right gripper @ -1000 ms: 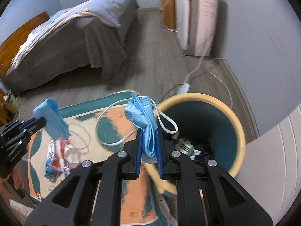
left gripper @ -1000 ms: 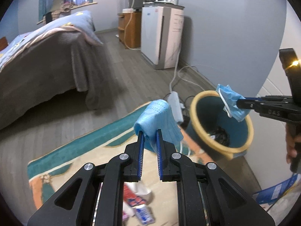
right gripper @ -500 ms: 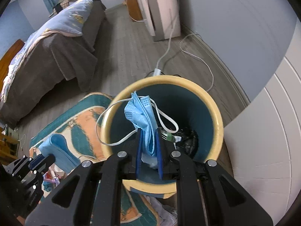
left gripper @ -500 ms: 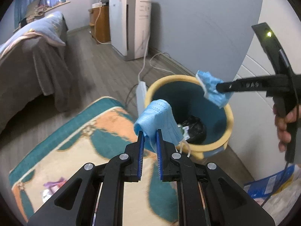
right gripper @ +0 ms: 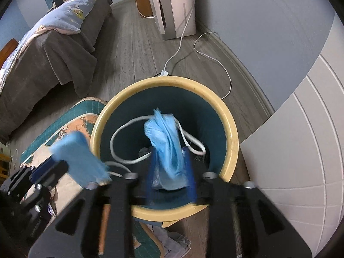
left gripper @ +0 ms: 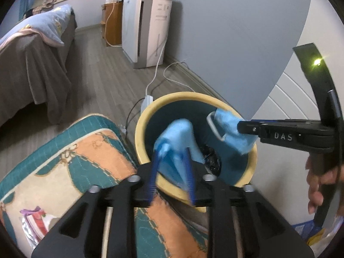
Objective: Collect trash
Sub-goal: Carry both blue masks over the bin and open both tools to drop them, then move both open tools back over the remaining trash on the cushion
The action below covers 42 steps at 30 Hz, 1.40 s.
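A teal bin with a yellow rim stands on the floor beside the rug. My left gripper is over the bin's near rim, its blurred fingers now apart, with a folded blue face mask loose between them. My right gripper is above the bin's mouth, its fingers also blurred and apart, with a crumpled blue mask with white ear loops between them. In the left wrist view the right gripper comes in from the right with its mask. Dark trash lies at the bin's bottom.
A patterned teal and orange rug lies left of the bin, with wrappers on it. A white power strip and cables lie behind the bin. A bed stands at left, a white appliance by the wall.
Both grippers moved in over the bin's mouth and their fingers have spread apart; the masks that were pinched now sit loose between the fingers.
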Each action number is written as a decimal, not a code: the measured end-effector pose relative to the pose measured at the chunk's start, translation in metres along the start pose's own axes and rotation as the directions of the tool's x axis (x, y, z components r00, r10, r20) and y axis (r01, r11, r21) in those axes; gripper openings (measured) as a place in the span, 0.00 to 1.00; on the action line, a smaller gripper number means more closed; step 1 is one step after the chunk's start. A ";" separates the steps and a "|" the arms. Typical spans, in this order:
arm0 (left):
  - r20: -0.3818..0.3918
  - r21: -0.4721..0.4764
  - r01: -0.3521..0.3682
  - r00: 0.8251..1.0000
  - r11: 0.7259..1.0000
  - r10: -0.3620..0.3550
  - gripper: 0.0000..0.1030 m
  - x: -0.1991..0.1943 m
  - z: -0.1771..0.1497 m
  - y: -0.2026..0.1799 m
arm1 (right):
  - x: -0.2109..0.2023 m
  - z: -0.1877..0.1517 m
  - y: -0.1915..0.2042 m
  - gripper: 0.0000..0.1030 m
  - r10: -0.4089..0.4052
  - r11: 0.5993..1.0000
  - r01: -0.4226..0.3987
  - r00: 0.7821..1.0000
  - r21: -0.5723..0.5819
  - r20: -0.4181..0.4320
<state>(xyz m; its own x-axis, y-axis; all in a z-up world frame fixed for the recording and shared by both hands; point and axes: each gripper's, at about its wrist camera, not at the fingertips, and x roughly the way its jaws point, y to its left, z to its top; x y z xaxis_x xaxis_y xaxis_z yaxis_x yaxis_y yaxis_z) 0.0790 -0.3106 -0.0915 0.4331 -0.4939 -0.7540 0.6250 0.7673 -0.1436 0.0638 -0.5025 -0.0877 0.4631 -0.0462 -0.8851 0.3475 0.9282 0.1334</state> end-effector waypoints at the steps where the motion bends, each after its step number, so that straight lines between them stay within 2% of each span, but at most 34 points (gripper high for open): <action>1: 0.005 0.002 -0.003 1.000 1.000 0.003 0.48 -0.001 0.000 0.001 | -0.001 0.000 0.001 0.48 -0.002 1.000 0.002 1.000 -0.003 0.005; 3: 0.012 0.012 -0.012 1.000 1.000 0.012 0.56 -0.003 0.000 0.002 | -0.003 0.001 0.002 0.53 -0.004 1.000 0.004 1.000 -0.011 0.012; 5: 0.014 0.022 -0.021 1.000 1.000 0.021 0.64 -0.004 -0.001 0.003 | -0.006 0.002 0.002 0.62 -0.011 1.000 0.011 1.000 -0.009 0.022; 7: 0.020 0.021 -0.040 0.999 0.999 0.040 0.81 -0.009 -0.002 0.007 | -0.009 0.004 0.002 0.74 -0.013 1.000 0.013 0.999 -0.001 0.032; 10: 0.024 0.013 -0.068 0.997 0.998 0.068 0.91 -0.020 -0.004 0.014 | -0.017 0.005 0.009 0.91 -0.007 1.000 0.007 0.998 -0.001 0.057; 12: 0.030 0.022 -0.091 0.995 0.996 0.090 0.91 -0.030 -0.006 0.019 | -0.022 0.005 0.019 0.94 -0.010 1.000 0.012 0.997 -0.025 0.074; 15: 0.039 0.023 -0.140 0.990 0.990 0.139 0.92 -0.049 -0.010 0.033 | -0.024 0.005 0.036 0.94 -0.015 0.998 0.020 0.997 -0.063 0.074; 20: 0.059 -0.047 -0.181 0.981 0.982 0.183 0.93 -0.090 -0.019 0.071 | -0.030 0.004 0.073 0.94 0.002 0.991 0.009 0.997 -0.133 0.083; 27: 0.063 -0.139 -0.298 0.949 0.944 0.309 0.94 -0.140 -0.042 0.136 | -0.032 -0.008 0.138 0.94 0.040 0.970 -0.020 0.996 -0.242 0.078; 35: 0.009 -0.175 -0.400 0.913 0.900 0.408 0.94 -0.166 -0.076 0.192 | -0.019 -0.030 0.208 0.94 0.057 0.934 -0.040 0.998 -0.354 0.038; 39: -0.045 -0.174 -0.439 0.898 0.882 0.438 0.94 -0.168 -0.097 0.219 | -0.006 -0.041 0.239 0.94 0.060 0.925 -0.058 0.998 -0.375 -0.007; 42: -0.093 -0.208 -0.465 0.885 0.860 0.456 0.94 -0.165 -0.112 0.240 | 0.001 -0.045 0.258 0.94 0.050 0.927 -0.051 0.999 -0.371 -0.012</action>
<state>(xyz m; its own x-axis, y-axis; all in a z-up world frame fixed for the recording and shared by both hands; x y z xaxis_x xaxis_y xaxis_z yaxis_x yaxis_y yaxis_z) 0.0850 0.0010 -0.0734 0.6081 -0.0492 -0.7923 0.2012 0.9750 0.0939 0.1173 -0.2467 -0.0744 0.4702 0.0044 -0.8826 -0.0037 1.0000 0.0030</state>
